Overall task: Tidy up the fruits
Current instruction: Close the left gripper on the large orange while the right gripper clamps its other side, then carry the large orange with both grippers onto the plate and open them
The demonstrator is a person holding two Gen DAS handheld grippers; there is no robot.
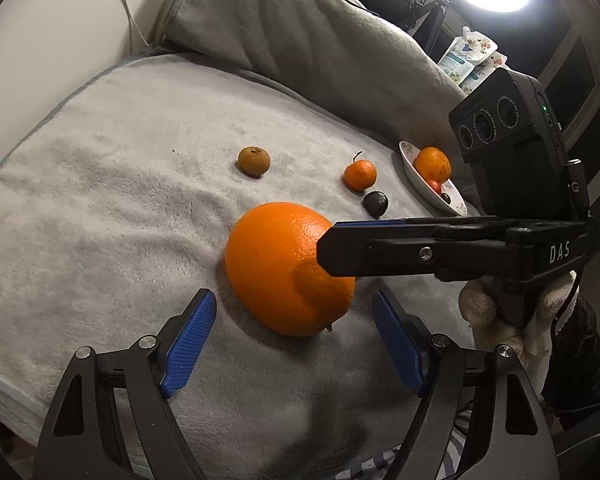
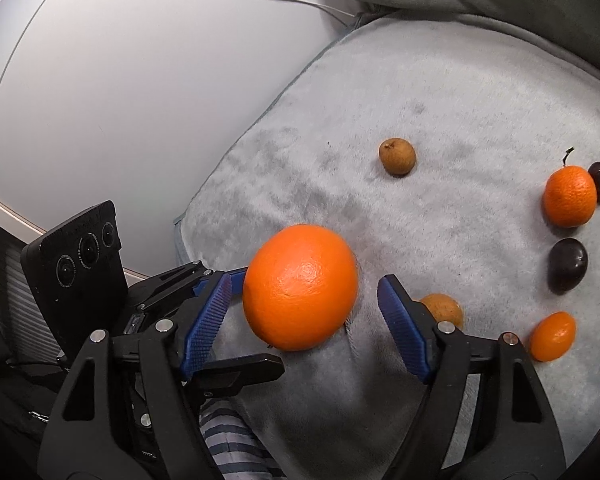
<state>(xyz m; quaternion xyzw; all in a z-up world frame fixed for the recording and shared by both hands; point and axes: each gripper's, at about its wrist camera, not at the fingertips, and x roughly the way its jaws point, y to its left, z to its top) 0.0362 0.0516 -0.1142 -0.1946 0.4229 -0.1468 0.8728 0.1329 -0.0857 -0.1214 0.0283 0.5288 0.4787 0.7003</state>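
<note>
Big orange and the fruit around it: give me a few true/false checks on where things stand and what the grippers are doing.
1. The big orange sits in the dish. False: it lies on the grey blanket.
2. The right gripper has the orange between its fingers, pads apart from the peel. True.
3. The left gripper is clamped on the orange. False: it is open, blue pads clear of the fruit.
4. The white dish already holds an orange fruit. True.
5. The brown fruit rests against the tangerine. False: they lie apart; a dark plum sits beside the tangerine.
</note>
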